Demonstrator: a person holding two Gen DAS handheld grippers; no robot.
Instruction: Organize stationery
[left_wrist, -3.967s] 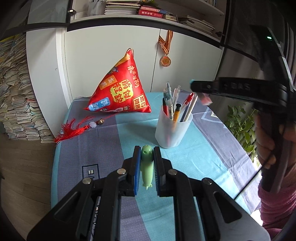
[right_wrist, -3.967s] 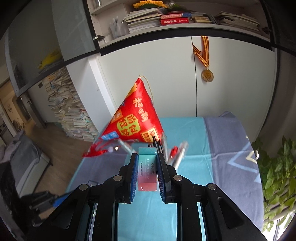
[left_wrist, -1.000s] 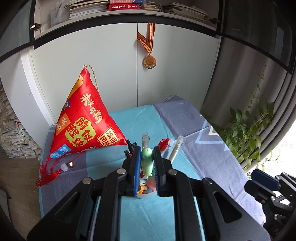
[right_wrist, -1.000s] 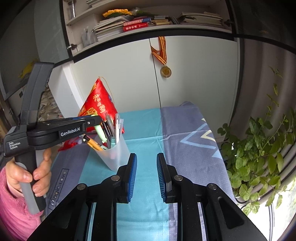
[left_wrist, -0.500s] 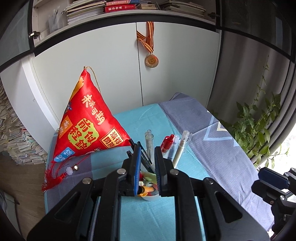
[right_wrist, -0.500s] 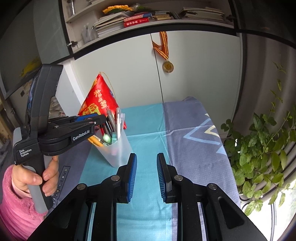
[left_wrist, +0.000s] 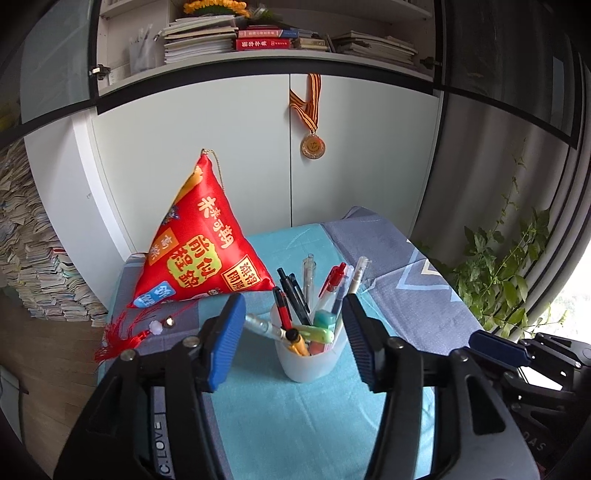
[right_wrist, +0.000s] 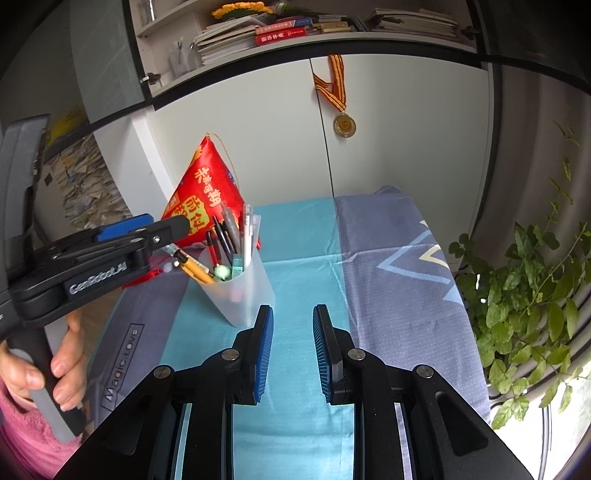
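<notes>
A translucent white pen cup (left_wrist: 310, 360) stands on the blue tablecloth (left_wrist: 317, 424), full of several pens. A light green pen-like item (left_wrist: 314, 333) and a teal eraser (left_wrist: 325, 318) lie in its mouth. My left gripper (left_wrist: 293, 332) is wide open and empty, its jaws on either side of the cup's top. In the right wrist view the cup (right_wrist: 242, 291) is ahead and left of my right gripper (right_wrist: 292, 328), which is open and empty. The left gripper (right_wrist: 147, 236) reaches in there from the left over the cup.
A red pyramid-shaped cushion (left_wrist: 201, 243) with a red tassel (left_wrist: 122, 334) sits behind the cup by the white cabinet doors (left_wrist: 236, 155). A medal (left_wrist: 313, 147) hangs on the cabinet. A leafy plant (right_wrist: 524, 295) stands off the table's right edge. Book stacks (left_wrist: 33, 251) are at left.
My left gripper has let go of the green item into the cup, opened wide and drawn back a little. The right gripper has stayed open and nearly still.
</notes>
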